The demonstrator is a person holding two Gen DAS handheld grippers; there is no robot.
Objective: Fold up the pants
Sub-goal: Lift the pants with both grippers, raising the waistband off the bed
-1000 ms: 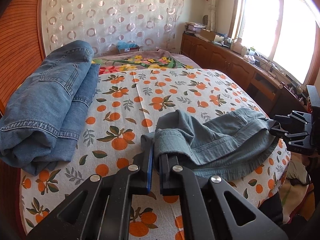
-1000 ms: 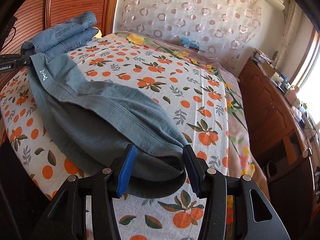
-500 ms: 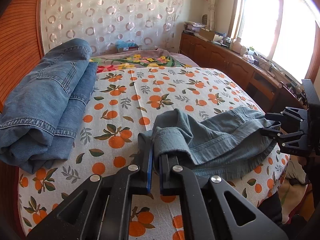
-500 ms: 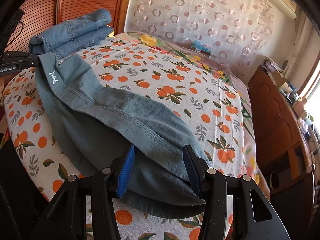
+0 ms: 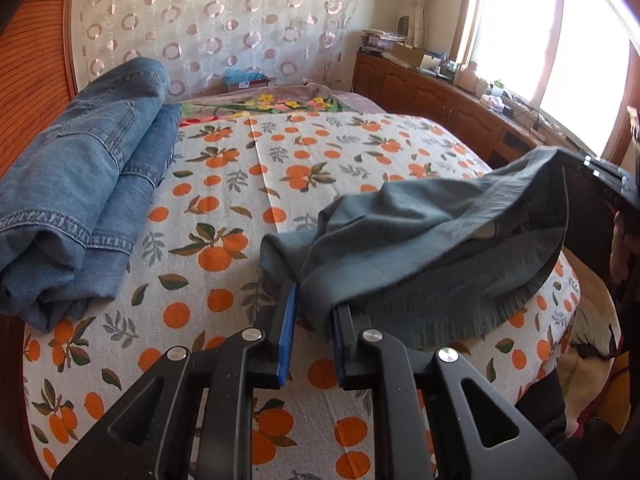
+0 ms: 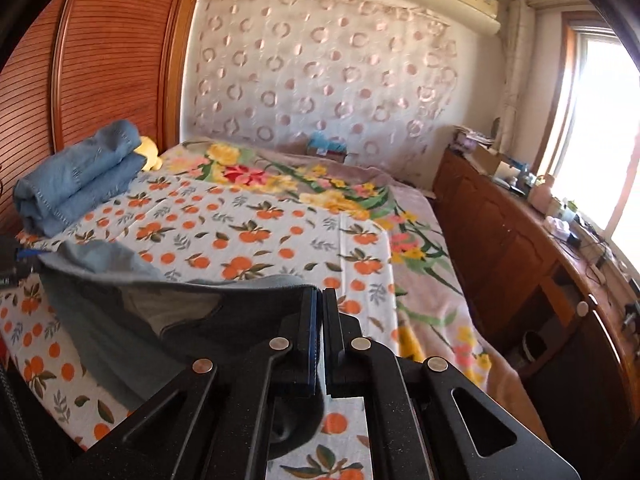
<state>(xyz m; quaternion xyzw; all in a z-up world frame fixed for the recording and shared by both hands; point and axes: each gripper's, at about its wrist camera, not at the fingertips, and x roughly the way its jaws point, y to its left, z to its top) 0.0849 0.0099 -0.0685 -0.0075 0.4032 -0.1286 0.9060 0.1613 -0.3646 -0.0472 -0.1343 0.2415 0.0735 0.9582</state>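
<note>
Grey-green pants (image 5: pixel 420 240) lie crumpled across the near part of the bed. In the left wrist view one end of them sits between the fingers of my left gripper (image 5: pixel 316 312), whose jaws are opening; a gap shows between the pads. My right gripper (image 6: pixel 319 300) is shut on the other end of the pants (image 6: pixel 140 320) and holds that edge up off the sheet. The right gripper (image 5: pixel 612 184) shows at the right edge of the left wrist view. The left gripper (image 6: pixel 16 264) peeks in at the left edge of the right wrist view.
Folded blue jeans (image 5: pixel 80 184) lie on the bed against the wooden headboard (image 6: pixel 100 60). The orange-print sheet (image 5: pixel 280 160) stretches beyond the pants. A long wooden cabinet (image 6: pixel 500 240) with clutter runs under the window, and a small box (image 5: pixel 246 80) sits at the far end.
My right gripper has shut on the pants' edge and risen with it. The left gripper's jaws have parted a little around their end of the cloth.
</note>
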